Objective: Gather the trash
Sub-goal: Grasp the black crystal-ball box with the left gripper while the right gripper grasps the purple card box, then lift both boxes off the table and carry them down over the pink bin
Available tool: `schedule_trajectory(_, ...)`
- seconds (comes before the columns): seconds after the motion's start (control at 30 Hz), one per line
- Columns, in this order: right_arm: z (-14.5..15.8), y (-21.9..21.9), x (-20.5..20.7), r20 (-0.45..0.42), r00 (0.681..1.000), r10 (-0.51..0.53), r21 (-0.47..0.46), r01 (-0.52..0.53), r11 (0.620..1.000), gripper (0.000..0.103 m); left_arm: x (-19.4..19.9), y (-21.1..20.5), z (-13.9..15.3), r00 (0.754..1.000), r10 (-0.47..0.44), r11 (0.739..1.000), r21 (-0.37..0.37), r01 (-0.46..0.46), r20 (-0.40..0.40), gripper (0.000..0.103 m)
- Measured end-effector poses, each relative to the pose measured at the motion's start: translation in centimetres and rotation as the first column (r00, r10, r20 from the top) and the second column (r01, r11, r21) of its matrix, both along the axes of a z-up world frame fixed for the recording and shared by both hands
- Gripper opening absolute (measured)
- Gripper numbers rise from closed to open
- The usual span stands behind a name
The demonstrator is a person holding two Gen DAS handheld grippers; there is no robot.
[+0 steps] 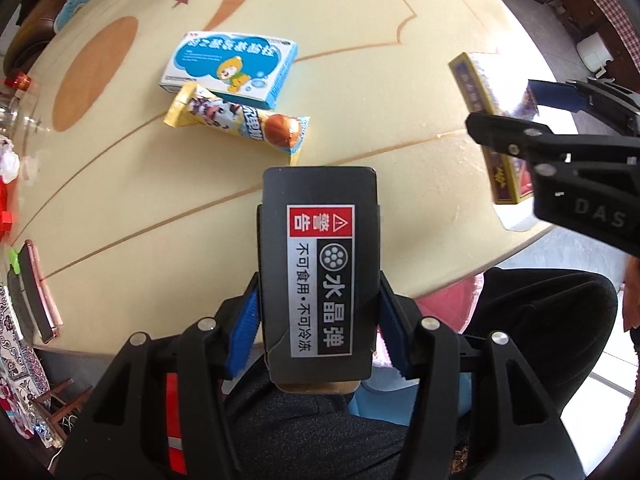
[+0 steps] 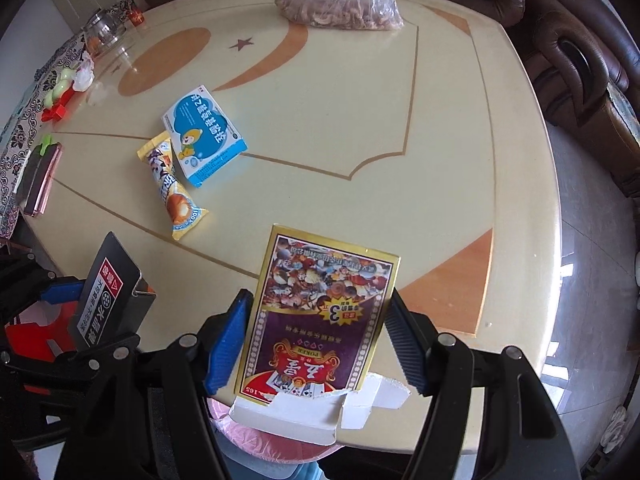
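My left gripper is shut on a black box with a red warning label, held above the table's near edge; the box also shows in the right wrist view. My right gripper is shut on a purple and gold poker card box with a torn white flap, also seen in the left wrist view. A blue and white medicine box and a yellow snack wrapper lie together on the cream table.
A bag of nuts sits at the table's far edge. A pink phone and red and green small items lie at the left edge with a glass jar. Something pink sits below the near edge. Brown sofa at right.
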State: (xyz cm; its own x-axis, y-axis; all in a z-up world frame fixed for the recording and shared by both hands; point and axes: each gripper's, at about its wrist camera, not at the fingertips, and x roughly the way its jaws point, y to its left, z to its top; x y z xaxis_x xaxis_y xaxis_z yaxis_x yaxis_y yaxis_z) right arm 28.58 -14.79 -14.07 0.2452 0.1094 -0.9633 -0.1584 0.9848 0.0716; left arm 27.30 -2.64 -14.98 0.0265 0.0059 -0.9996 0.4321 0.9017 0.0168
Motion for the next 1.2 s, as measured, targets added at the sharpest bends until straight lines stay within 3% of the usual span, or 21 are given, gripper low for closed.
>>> schedule_trajectory(0.2,3.7,-1.3,-2.3,0.067,0.998,0.019,0.001,-0.019,1.0,0.065,-2.3,0.6,3.3,0.997,-0.015,1.0,0.008,0.015,0.073,0.053)
schedule_trajectory(0.5,8.2,-1.3,-9.5,0.154,0.985,0.073,0.011,-0.076,0.997,0.065,-7.5,-0.6,7.6,0.98,-0.077,0.997,0.028,0.073,0.182,0.053)
schedule_trajectory(0.8,9.5,-0.8,-15.2,0.197,0.975,0.101,0.0,-0.103,0.995,0.065,-11.6,-1.8,7.6,0.969,-0.119,0.992,-0.015,0.125,0.217,0.053)
schedule_trajectory(1.2,5.9,-1.7,-19.5,0.148,0.987,0.069,0.064,-0.079,0.995,0.065,-15.2,-2.0,3.7,0.968,-0.146,0.984,-0.07,0.163,0.204,0.053)
